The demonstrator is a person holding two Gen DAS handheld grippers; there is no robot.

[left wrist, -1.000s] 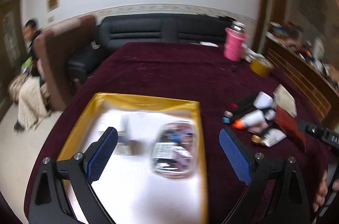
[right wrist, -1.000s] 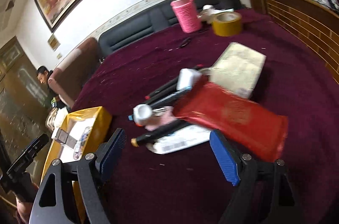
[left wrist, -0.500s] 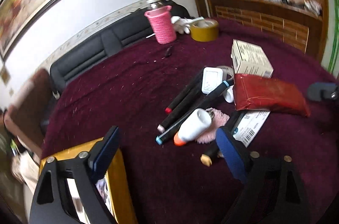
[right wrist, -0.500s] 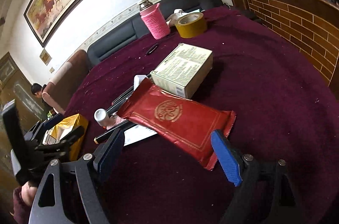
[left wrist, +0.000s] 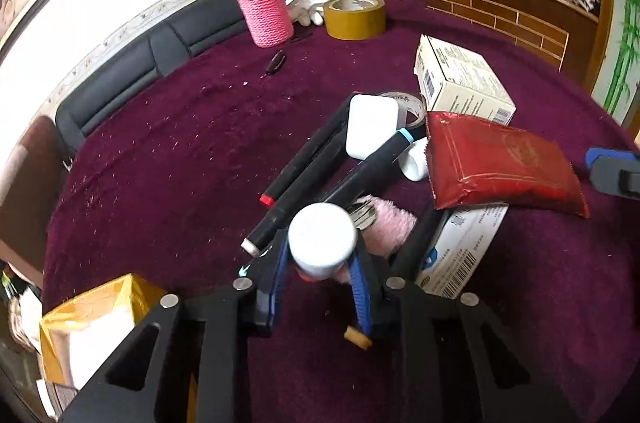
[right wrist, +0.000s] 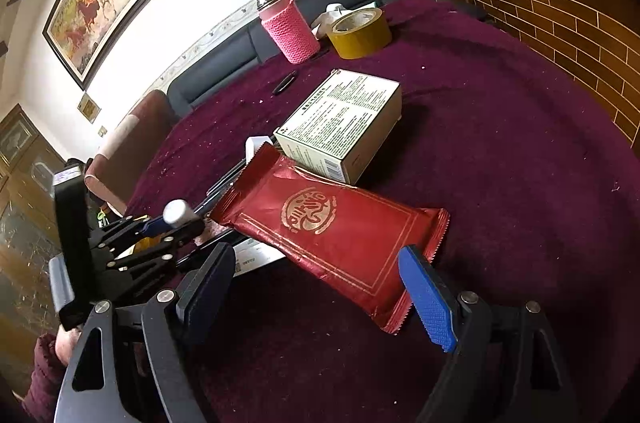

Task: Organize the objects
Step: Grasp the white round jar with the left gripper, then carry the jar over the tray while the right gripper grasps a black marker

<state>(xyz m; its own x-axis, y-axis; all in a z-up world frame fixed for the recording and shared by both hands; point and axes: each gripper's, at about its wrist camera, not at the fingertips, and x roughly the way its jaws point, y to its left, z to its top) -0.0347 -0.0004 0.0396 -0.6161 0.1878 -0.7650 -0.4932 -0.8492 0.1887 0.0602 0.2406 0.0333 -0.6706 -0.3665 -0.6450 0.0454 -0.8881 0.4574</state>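
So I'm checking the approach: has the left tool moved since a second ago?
Yes. It swung from over the yellow tray across to the pile, and the left tool is now closing around the white bottle beside the markers.

The packet (right wrist: 332, 227) lies on the table (right wrist: 520, 151), box (right wrist: 344, 123) just behind it.

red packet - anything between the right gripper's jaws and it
Nothing visible. The right gripper stands with its jaws wide open, and the near end of the red packet lies between them, with no pad pressing on it. The far end of the packet leans on the printed box, behind it, not in the way.
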